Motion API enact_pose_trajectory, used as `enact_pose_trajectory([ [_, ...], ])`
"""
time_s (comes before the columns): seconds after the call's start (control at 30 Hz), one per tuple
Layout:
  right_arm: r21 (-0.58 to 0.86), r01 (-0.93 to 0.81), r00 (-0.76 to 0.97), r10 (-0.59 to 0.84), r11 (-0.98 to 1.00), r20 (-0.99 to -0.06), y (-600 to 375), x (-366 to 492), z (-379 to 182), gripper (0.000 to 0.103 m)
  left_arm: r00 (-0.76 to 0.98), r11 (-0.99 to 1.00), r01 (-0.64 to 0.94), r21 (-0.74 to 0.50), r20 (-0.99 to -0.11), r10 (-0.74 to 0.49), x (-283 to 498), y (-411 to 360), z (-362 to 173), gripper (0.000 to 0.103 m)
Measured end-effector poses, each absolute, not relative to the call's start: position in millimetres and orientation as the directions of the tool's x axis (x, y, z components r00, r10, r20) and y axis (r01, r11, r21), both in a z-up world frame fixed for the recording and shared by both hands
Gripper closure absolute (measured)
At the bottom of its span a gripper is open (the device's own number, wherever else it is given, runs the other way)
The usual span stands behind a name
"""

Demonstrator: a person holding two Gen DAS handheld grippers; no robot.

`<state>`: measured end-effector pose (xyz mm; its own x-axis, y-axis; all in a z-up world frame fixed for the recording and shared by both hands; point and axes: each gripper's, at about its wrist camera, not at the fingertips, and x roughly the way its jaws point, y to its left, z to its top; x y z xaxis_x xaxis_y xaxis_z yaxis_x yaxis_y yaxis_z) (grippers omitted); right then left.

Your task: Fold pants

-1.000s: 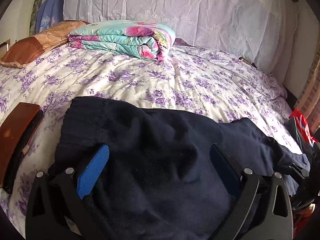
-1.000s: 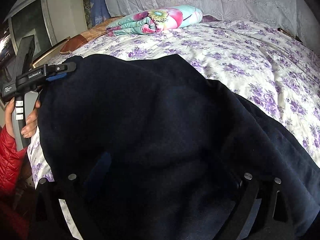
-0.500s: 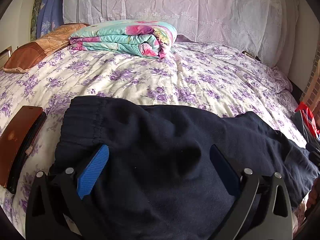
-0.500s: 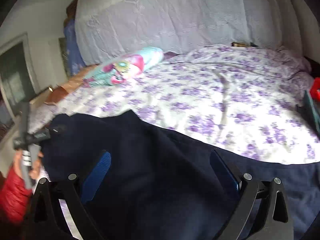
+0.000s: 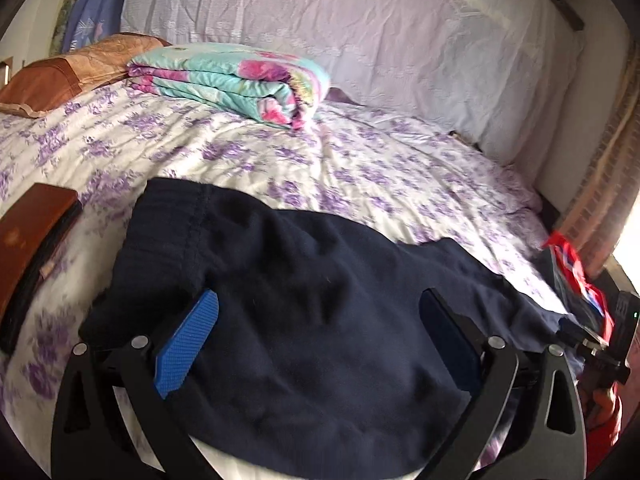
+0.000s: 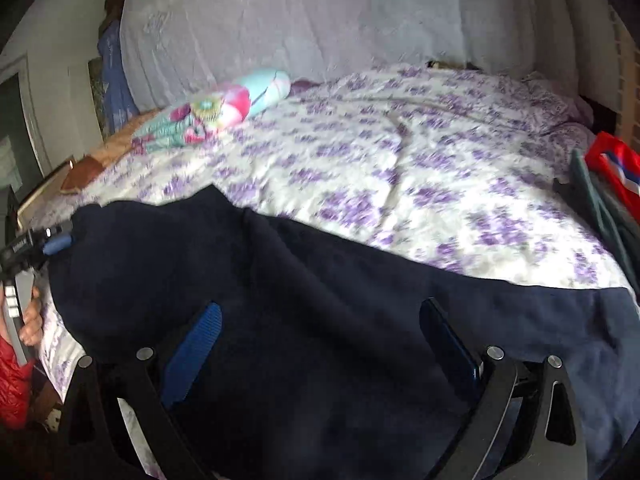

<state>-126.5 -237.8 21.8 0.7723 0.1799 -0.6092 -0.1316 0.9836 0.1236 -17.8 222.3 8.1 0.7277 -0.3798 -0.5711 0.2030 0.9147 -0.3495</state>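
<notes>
Navy pants (image 5: pixel 320 320) sprawl across the lower frame on the floral bedspread (image 5: pixel 320 160) — left gripper (image 5: pixel 320 332) and right gripper (image 6: pixel 320 336) both gape wide above them, gripping nothing.

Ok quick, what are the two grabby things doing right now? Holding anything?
Left gripper: open, jaws wide apart over the dark blue pants, gripping nothing.
Right gripper: open too, jaws spread above the pants, holding nothing.
</notes>
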Motion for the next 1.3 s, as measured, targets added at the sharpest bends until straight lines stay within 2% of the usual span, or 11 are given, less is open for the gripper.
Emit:
enact_pose_trajectory([
  [0.13,0.168,0.084,0.79,0.038,0.982,-0.612,-318,-173,35,0.004,0.723,0.958,0.215,-0.188,-0.629,-0.286,-29,208,-7,0.005],
  [0.3,0.332,0.287,0.783,-0.02,0.898,-0.622,-399,-247,36,0.004,0.73,0.98,0.166,-0.108,-0.655,-0.195,-28,197,-8,0.005],
  [0.53,0.605,0.381,0.77,0.123,0.699,-0.627,-442,-263,-15,0.003,0.735,0.975,0.18,-0.126,-0.642,-0.219,-31,202,-8,0.005],
  [0.67,0.641,0.363,0.794,0.135,0.677,-0.593,-443,-243,-21,0.005,0.734,0.976,0.185,-0.117,-0.644,-0.216,-31,200,-9,0.005],
  [0.7,0.633,0.365,0.794,0.127,0.683,-0.595,-443,-238,-21,0.02,0.734,0.976,0.186,-0.113,-0.644,-0.214,-31,199,-9,0.005],
  [0.73,0.623,0.361,0.795,0.121,0.693,-0.595,-442,-233,-22,0.046,0.735,0.976,0.187,-0.114,-0.643,-0.216,-32,199,-9,0.005],
  [0.8,0.635,0.376,0.792,0.122,0.675,-0.599,-445,-227,-31,0.07,0.737,0.974,0.188,-0.126,-0.638,-0.225,-33,200,-9,0.005],
  [0.93,0.683,0.341,0.841,0.114,0.646,-0.528,-444,-236,-26,0.078,0.742,0.968,0.198,-0.155,-0.622,-0.252,-39,203,-8,0.005],
  [1.0,0.608,0.318,0.855,0.057,0.727,-0.515,-429,-234,0,0.081,0.751,0.967,0.194,-0.163,-0.61,-0.253,-47,205,-4,0.005],
  [1.13,0.459,0.175,0.889,0.061,0.871,-0.454,-369,-199,64,0.083,0.764,0.963,0.194,-0.186,-0.588,-0.267,-69,216,0,0.005],
  [1.3,0.183,-0.124,0.863,0.197,0.975,-0.466,-228,-135,101,0.083,0.761,0.942,0.122,-0.312,-0.581,-0.29,-94,263,3,0.005],
])
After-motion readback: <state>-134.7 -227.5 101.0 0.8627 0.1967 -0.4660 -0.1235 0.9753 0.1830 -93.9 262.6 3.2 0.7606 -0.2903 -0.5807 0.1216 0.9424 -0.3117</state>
